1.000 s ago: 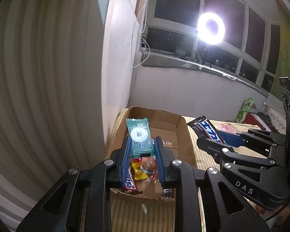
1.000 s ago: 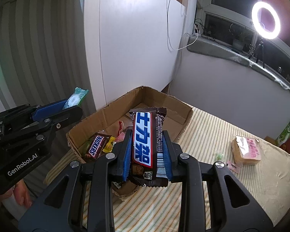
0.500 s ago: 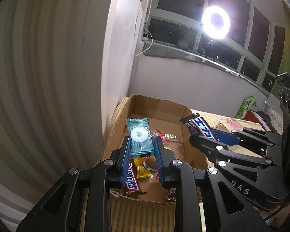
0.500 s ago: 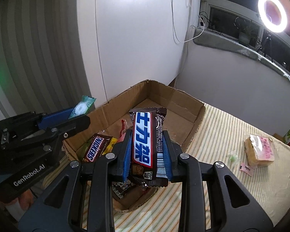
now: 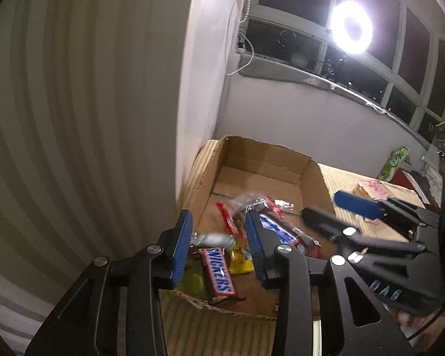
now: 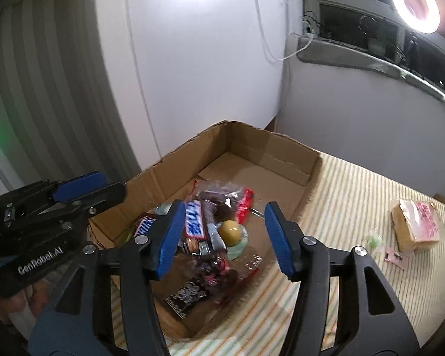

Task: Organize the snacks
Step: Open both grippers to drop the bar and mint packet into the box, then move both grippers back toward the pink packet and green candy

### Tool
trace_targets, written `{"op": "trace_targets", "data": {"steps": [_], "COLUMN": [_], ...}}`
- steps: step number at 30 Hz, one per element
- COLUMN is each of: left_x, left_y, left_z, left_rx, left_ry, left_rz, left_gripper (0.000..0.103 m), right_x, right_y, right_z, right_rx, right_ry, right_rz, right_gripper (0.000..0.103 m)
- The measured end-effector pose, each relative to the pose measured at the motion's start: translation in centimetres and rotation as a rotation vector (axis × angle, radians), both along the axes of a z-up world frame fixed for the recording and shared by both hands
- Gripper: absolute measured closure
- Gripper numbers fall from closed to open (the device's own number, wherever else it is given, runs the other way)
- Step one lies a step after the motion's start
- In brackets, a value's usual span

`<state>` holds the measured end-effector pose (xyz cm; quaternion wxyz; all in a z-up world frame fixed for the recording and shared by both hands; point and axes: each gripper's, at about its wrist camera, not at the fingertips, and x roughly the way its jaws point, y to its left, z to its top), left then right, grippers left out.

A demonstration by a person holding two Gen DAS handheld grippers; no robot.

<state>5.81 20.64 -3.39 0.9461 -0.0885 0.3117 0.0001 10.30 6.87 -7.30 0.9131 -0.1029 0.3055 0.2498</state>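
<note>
A: We're over the cardboard box [image 6: 270, 160] now, which sits at the counter's [image 6: 356, 195] far-left corner, by the white wall. The left claw [image 5: 219, 243] is opening, with nothing pressed between its blue pads — a blurred pale-green packet [image 5: 212, 238] shows in the gap, clear of both.

B: And the right claw [image 6: 222, 234] is opening as well, pads wide apart and gripping nothing. The blue-labelled chocolate bar [image 6: 196, 219] lies in the box just beside its left pad, on top of the pile.

A: From the left wrist view we see a Snickers bar [image 5: 218, 274] at the box's near edge, one end poking over the torn cardboard rim. A yellow sweet wrapper [image 5: 240, 262] lies right beside it.

B: On our side there's a round yellow candy [image 6: 230, 230] in clear wrap near the middle of the heap, a red-ended clear packet [image 6: 222, 195] behind it, and a dark wrapper [image 6: 192, 293] at the near edge.

A: The far half of the box floor is bare cardboard.

B: Out on the striped counter, well apart from the box toward the right edge, we have a pink-labelled wrapped cake [image 6: 415, 225] — and a small green sweet [image 6: 375, 238] just beside it.
</note>
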Motion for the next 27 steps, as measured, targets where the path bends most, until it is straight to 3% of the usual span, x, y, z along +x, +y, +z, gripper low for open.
{"op": "trace_targets", "data": {"steps": [6,13,16,27], "left_x": [-0.3,-0.2,0.3,3.8], "left_y": [-0.4,-2.8,-5.2,-17.8], "left_z": [0.4,1.8,2.3,2.0], "left_rx": [0.035,0.055,0.042,0.019], "left_ry": [0.017,0.000,-0.007,0.016], "left_rz": [-0.002,-0.032,-0.077,-0.264], "left_gripper": [0.066,0.048,0.048,0.047], "right_x": [0.2,0.3,0.3,1.6], "right_y": [-3.9,-8.2,-11.0,-23.2], "right_z": [-0.5,-1.0,-0.9,-2.1], "right_rx": [0.006,0.006,0.008,0.001], "right_ry": [0.027,0.044,0.043,0.103], "right_rz": [-0.072,-0.127,-0.159,-0.310], "right_gripper": [0.045,0.043,0.036,0.035]}}
